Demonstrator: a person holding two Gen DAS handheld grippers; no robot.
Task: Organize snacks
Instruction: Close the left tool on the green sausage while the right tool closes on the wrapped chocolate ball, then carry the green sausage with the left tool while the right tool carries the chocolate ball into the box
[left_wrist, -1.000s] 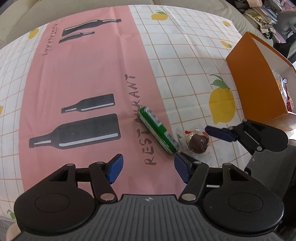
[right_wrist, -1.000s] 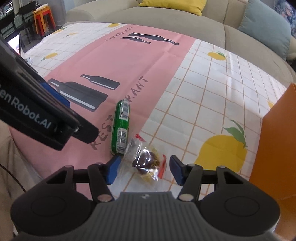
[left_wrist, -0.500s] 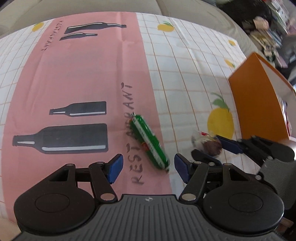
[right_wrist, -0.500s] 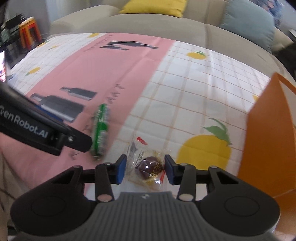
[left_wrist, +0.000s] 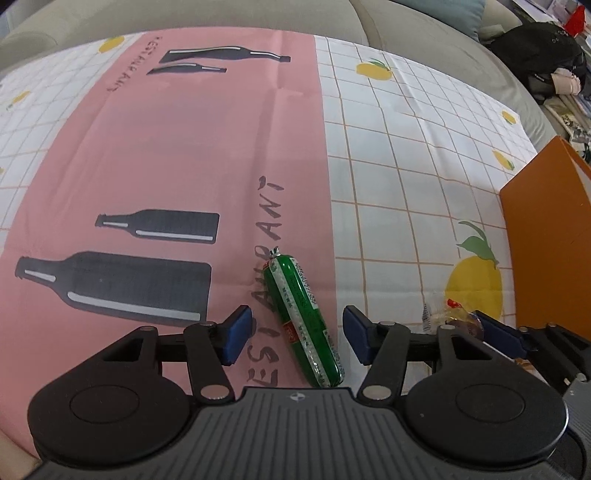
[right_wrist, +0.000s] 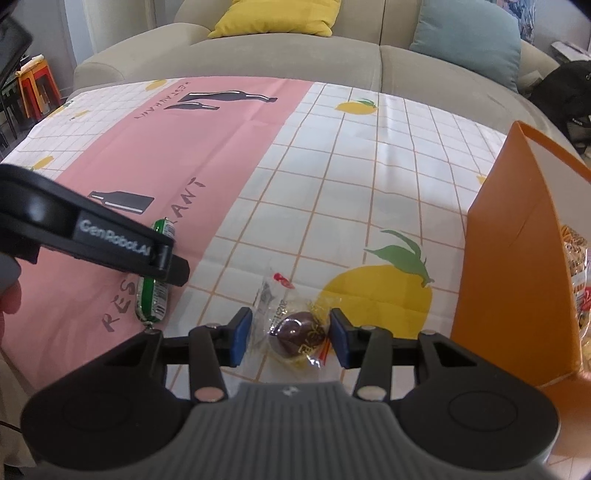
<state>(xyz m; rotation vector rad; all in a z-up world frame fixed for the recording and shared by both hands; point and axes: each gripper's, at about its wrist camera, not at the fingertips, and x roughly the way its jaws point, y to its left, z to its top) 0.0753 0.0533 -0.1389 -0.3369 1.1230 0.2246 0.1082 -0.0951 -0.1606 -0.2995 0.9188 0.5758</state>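
Printed tablecloth (right_wrist: 332, 177) — grey sofa (right_wrist: 258, 55) behind

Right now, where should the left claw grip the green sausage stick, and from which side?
Probably at mid-length of the green sausage stick, coming straight down from above. It lies flat on the tablecloth, and the left claw already straddles its narrow width.

Green sausage stick (left_wrist: 303, 319) flat on pink cloth band; clear-wrapped dark brown candy (right_wrist: 298, 334) beside orange box (right_wrist: 517, 280).
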